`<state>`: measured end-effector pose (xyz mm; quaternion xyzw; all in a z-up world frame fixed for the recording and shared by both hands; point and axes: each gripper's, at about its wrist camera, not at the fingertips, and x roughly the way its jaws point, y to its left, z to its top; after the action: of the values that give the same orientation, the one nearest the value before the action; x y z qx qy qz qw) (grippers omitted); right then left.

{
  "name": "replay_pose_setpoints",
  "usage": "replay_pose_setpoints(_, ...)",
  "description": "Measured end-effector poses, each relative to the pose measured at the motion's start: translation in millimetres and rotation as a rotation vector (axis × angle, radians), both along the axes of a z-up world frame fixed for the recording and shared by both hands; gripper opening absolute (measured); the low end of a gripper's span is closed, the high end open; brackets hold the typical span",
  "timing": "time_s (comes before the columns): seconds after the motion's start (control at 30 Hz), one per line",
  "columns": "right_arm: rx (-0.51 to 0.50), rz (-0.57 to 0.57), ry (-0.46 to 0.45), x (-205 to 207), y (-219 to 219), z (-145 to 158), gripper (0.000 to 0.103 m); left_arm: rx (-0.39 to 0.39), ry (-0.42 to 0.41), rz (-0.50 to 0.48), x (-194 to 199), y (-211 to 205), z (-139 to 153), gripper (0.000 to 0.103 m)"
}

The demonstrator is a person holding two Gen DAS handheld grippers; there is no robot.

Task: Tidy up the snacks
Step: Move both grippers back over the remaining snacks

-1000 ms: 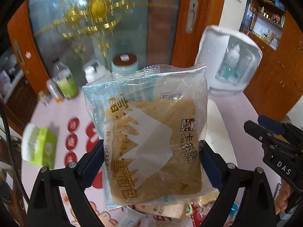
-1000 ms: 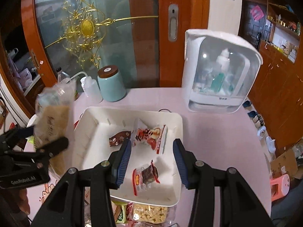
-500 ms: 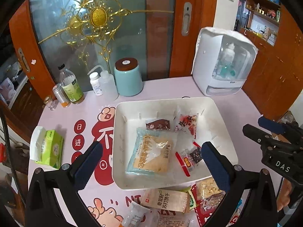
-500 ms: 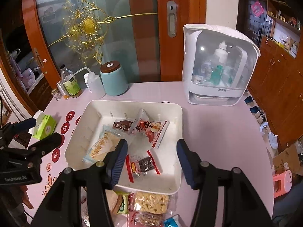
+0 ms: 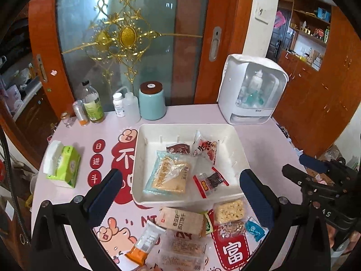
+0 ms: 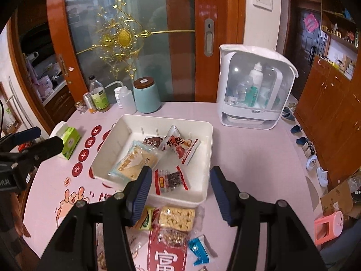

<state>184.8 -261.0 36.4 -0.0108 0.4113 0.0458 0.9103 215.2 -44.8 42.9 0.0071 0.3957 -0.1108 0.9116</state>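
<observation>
A white tray sits mid-table. In it lie a bagged bread slice, a red-and-white packet, a brown packet and a clear red-edged packet. Several loose snacks lie in front of the tray: a tan bar, a puffed-rice cake, an orange-ended bar, a blue candy. My left gripper is open and empty above the tray's near edge. My right gripper is open and empty, over the tray's near right corner.
A white sterilizer cabinet stands back right. A teal canister, squeeze bottles and a green-labelled bottle line the back edge. A green tissue pack lies left. Shoes lie on the floor right.
My left gripper opened and let go of the bagged bread slice, which now lies in the tray. Both grippers have pulled back and up from the tray.
</observation>
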Motion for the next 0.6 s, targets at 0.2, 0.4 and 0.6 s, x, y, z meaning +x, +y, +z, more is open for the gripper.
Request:
replay_pose_setpoints(0.2, -0.004, 0.030, -0.035, -40.3, -9.3, 14.4, 0.055, 0.043, -0.019, -0.008, -46.7, 8.8, 11.8, 0.103)
replay_pose_setpoints(0.4, -0.003, 0.079, -0.028, -76.6, -15.5, 8.7, 0.055, 0.089, 0.024, 0.025, -104.3, 36.9, 3.2, 0.103)
replay_pose_setpoints(0.6, -0.002, 0.158, 0.009, -99.1, -0.7, -11.2, 0.055, 0.206, 0.046, 0.072, -153.6, 66.9, -20.7, 0.103)
